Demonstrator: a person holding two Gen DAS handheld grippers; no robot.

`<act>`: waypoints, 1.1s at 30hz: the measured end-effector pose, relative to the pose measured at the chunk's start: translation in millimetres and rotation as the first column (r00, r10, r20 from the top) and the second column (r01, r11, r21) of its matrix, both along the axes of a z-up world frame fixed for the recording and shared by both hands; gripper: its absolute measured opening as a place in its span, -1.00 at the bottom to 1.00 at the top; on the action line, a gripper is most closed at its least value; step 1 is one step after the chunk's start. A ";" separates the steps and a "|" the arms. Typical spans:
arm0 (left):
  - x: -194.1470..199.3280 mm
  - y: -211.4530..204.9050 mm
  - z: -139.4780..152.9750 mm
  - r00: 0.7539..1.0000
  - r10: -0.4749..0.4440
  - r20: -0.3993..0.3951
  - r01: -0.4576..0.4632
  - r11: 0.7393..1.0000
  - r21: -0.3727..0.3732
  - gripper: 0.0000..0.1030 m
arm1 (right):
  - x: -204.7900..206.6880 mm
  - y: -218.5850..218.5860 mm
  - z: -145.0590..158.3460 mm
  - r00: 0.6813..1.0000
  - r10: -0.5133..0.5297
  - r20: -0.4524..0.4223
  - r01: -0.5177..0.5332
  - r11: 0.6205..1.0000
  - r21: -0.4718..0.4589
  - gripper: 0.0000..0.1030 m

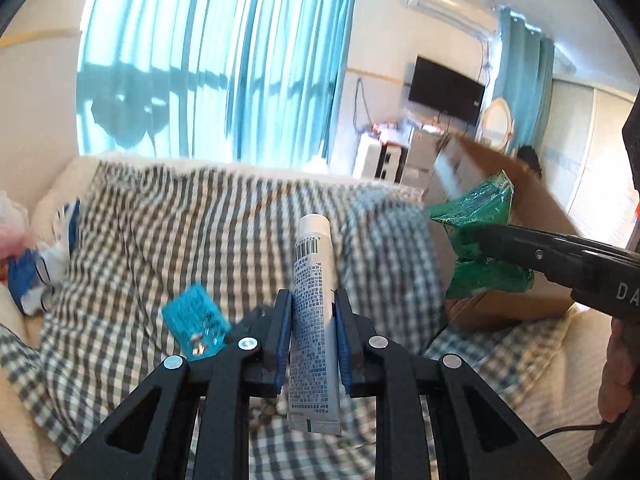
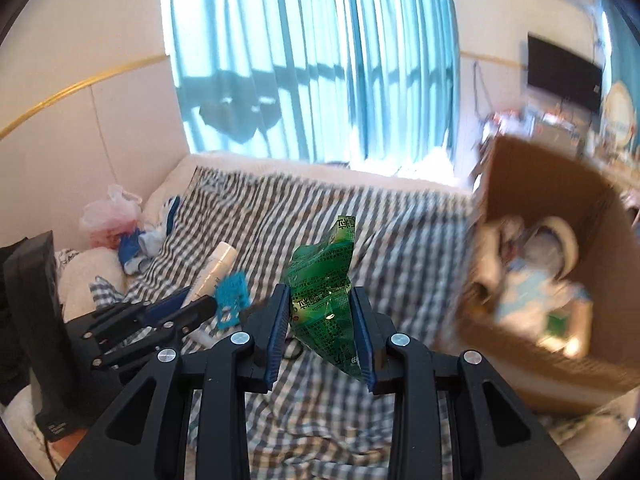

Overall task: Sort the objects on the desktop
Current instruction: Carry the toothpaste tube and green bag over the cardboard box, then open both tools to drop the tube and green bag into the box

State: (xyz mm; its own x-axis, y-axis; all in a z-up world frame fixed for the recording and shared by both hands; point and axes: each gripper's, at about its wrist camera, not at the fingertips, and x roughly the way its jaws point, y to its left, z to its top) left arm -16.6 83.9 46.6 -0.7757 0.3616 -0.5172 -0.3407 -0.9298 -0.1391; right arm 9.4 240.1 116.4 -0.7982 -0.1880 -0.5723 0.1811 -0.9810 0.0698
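- Pink plastic bag (image 2: 107, 213) sits at the far left of the right wrist view, knotted and bulging; what fills it is too blurred to tell.
- Blue and white crumpled things (image 2: 141, 245) lie just beside it on the checked cloth (image 2: 400, 240).
- Left tongs (image 1: 313, 320) are nearly closed on a white tube (image 1: 313, 300), pads pressing its printed sides; the tube stands about upright, cap at the top, in the centre of the left wrist view, lifted clear of the cloth.
- A small blue card (image 1: 196, 322) shows lower left of centre, just beside the left finger; whether it touches the tongs is unclear.
- Right tongs (image 2: 324, 320) are partly closed on a green crinkled packet (image 2: 324, 296), held in mid-frame above the cloth.
- A cardboard box (image 2: 520, 184) fills the right side, open and tilted toward the camera. Inside are a roll of tape (image 2: 562, 240) and a jumble of white, pale-blue and green items, blurred.
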 end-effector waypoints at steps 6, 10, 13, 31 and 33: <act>6.6 25.9 58.9 0.997 -0.031 -0.065 0.031 0.999 -0.010 -0.61 | 11.2 28.5 54.6 0.996 -0.027 -0.080 0.027 1.000 0.005 -0.42; 7.2 61.8 91.1 0.993 -0.067 -0.098 0.067 0.998 -0.006 -0.61 | 10.7 62.2 82.2 0.992 -0.043 -0.115 0.049 0.998 0.048 -0.42; 2.6 91.1 102.7 0.988 -0.100 -0.117 0.099 0.995 -0.012 -0.61 | 5.5 94.6 92.3 0.991 -0.056 -0.118 0.062 0.997 0.055 -0.42; -55.9 206.3 68.0 0.982 -0.184 -0.043 0.185 0.983 0.013 0.90 | -47.7 229.0 20.4 0.968 -0.251 -0.001 0.250 0.963 0.104 0.65; -47.4 180.3 59.0 0.992 -0.104 -0.078 0.108 0.993 0.046 0.97 | -43.9 230.4 21.3 0.969 -0.247 -0.010 0.247 0.965 0.089 0.65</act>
